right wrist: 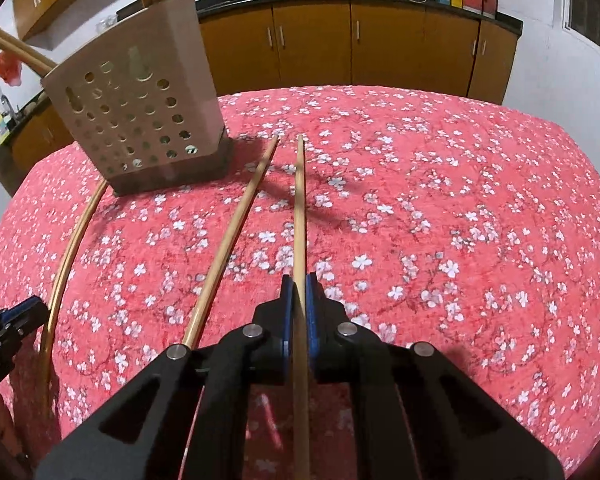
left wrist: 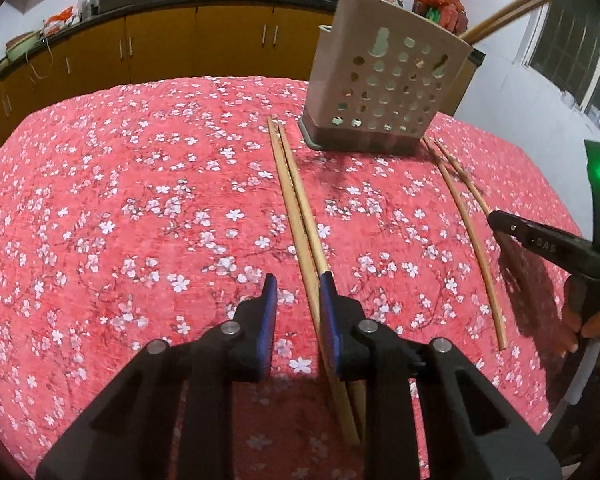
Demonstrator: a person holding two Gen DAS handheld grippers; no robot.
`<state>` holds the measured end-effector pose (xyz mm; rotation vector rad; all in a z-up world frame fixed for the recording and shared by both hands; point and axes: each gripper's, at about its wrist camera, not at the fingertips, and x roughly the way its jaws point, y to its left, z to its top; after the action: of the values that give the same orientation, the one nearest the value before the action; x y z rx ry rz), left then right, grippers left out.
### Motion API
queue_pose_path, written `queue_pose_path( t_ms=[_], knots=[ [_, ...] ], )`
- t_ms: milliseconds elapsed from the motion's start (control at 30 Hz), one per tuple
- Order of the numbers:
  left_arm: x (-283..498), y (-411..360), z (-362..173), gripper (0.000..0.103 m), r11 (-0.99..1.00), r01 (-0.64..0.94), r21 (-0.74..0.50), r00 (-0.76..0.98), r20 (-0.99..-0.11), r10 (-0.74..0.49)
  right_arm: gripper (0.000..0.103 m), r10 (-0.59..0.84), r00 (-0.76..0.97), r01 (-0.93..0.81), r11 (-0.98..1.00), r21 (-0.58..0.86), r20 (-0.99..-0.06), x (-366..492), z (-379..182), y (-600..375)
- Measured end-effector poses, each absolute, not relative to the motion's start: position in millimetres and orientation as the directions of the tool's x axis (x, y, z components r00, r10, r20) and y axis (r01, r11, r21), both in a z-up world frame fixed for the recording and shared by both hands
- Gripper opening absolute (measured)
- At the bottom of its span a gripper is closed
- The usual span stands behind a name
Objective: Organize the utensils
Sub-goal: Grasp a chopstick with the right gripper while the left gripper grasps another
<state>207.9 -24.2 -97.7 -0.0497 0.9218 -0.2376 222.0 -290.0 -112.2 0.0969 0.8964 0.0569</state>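
Chopstick (right wrist: pixel 299 216) sits clamped in the right gripper (right wrist: pixel 299 284), while the left gripper (left wrist: pixel 298 284) gapes around a chopstick pair (left wrist: pixel 296 204).

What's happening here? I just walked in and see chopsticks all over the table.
A person with two handheld grippers is tidying chopsticks into the perforated holder. The right gripper is shut on one chopstick. The left gripper straddles a pair of chopsticks on the floral tablecloth, not yet clamped. The holder already has some.

"0A5"-like mark on right tool (left wrist: pixel 548 246), partly legible
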Motion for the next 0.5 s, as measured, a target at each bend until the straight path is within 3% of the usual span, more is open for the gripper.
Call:
queue_pose_path(
  t_ms=[167, 267, 500],
  knots=[
    [210.0, -33.8, -100.0, 0.020, 0.981, 0.177, -0.076, 0.596, -0.785, -0.168, 0.008, 0.099, 0.618, -0.017, 0.994, 0.112, -0.780, 209.4, -111.0, -288.2],
    [214.3, -30.8, -100.8, 0.009, 0.987, 0.147, -0.059, 0.603, -0.786, -0.137, 0.008, 0.104, 0.611, -0.024, 0.993, 0.113, -0.785, 200.3, -111.2, -288.3],
    [231.3, -4.6, -99.4, 0.008, 0.997, 0.069, -0.041, 0.612, -0.787, -0.074, 0.008, 0.091, 0.631, -0.020, 0.995, 0.101, -0.771, 192.1, -110.2, -289.2]
  ],
)
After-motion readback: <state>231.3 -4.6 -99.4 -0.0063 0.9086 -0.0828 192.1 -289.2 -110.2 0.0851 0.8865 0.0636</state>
